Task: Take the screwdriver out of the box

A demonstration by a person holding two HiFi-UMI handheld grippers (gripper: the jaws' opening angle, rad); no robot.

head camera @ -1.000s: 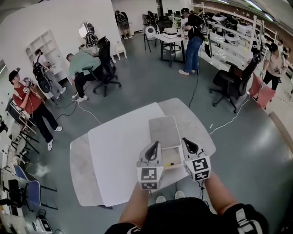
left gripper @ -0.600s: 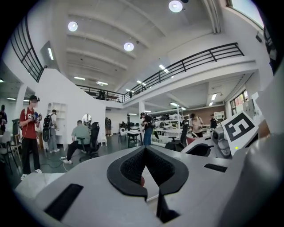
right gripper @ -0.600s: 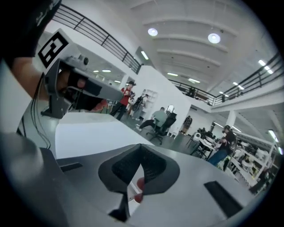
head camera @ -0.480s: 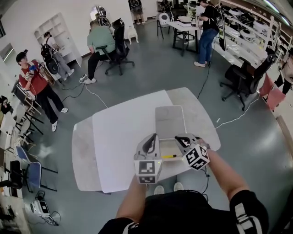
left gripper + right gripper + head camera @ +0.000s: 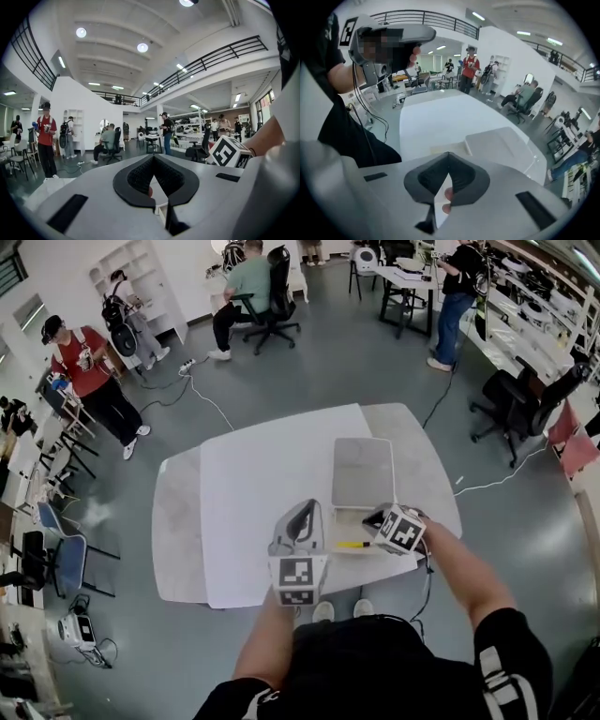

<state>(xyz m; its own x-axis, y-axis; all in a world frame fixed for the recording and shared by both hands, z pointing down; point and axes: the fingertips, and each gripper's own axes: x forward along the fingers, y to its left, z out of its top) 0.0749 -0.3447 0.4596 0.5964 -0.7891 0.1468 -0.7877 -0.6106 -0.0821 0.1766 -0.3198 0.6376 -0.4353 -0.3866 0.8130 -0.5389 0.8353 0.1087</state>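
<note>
The box [image 5: 337, 524] sits open at the near right corner of the white table [image 5: 253, 493], its lid [image 5: 364, 472] laid flat on the far side, so the tray faces up to the person; the screwdriver [image 5: 354, 544], with a yellow handle, lies flat in that tray along its near edge, between the two tools in the head view, touched by neither

The left gripper [image 5: 307, 514] is held upright just beside the tray's left wall, tips pointing away from the person; in its own view the jaws meet at the tips with nothing between them, so it is closed and empty; it looks parked there, perhaps to steady the box, though I cannot tell whether it touches it

The right gripper [image 5: 373, 519] is turned sideways over the tray's right end, pointing left across the table; its own view looks over the tray and lid, not down at the screwdriver; its jaws also meet at the tips, with only the person's fingers showing behind the gap, so it carries nothing

By my judgement the pick has not begun: the right tool must open, tip down and straddle the handle; the flat-lying shaft close to the wall leaves little room for a jaw
</note>
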